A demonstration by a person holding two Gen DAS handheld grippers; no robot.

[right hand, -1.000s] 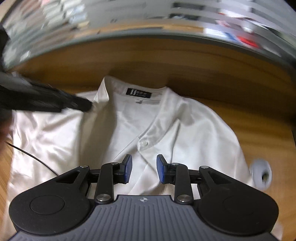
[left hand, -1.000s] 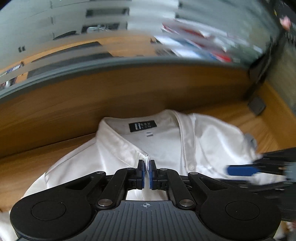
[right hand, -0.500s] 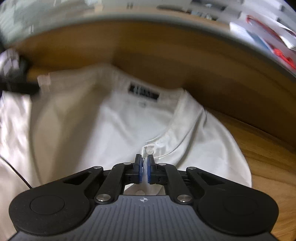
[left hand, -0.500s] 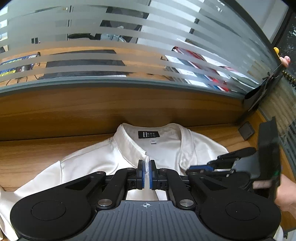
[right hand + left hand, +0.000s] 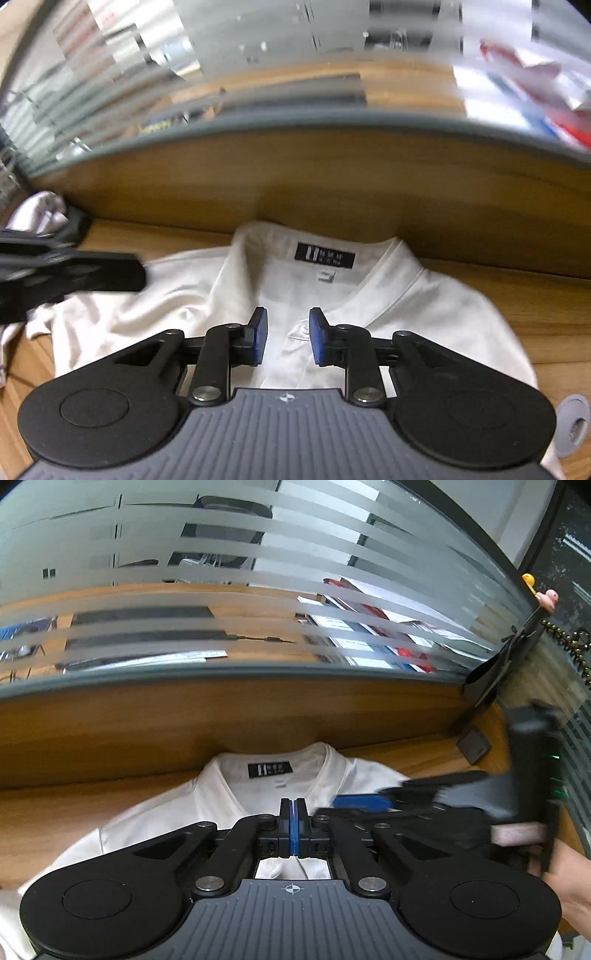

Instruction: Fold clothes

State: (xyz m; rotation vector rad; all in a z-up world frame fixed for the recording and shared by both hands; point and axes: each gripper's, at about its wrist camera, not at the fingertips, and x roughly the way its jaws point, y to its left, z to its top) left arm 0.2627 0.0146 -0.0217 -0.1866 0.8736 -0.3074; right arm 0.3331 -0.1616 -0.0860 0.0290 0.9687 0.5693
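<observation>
Left gripper (image 5: 294, 825): blue-padded fingers (image 5: 285, 827) are pressing fully together, pinching nothing visible, above the white collared cotton shirt (image 5: 424, 314) that is lying flat on the wooden bench (image 5: 546, 295) against its back panel. Right gripper (image 5: 284, 338): fingers are opening, nothing between them, above the button placket. Only the right wrist view is showing a grey round grommet (image 5: 572, 424) at the shirt's right edge; bare bench is lying beyond both shoulders.

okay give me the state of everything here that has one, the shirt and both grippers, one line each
shirt: lying flat on the table, collar open, top button fastened
left gripper: shut, nothing visibly held
right gripper: opening, nothing between the pads, above the placket
</observation>
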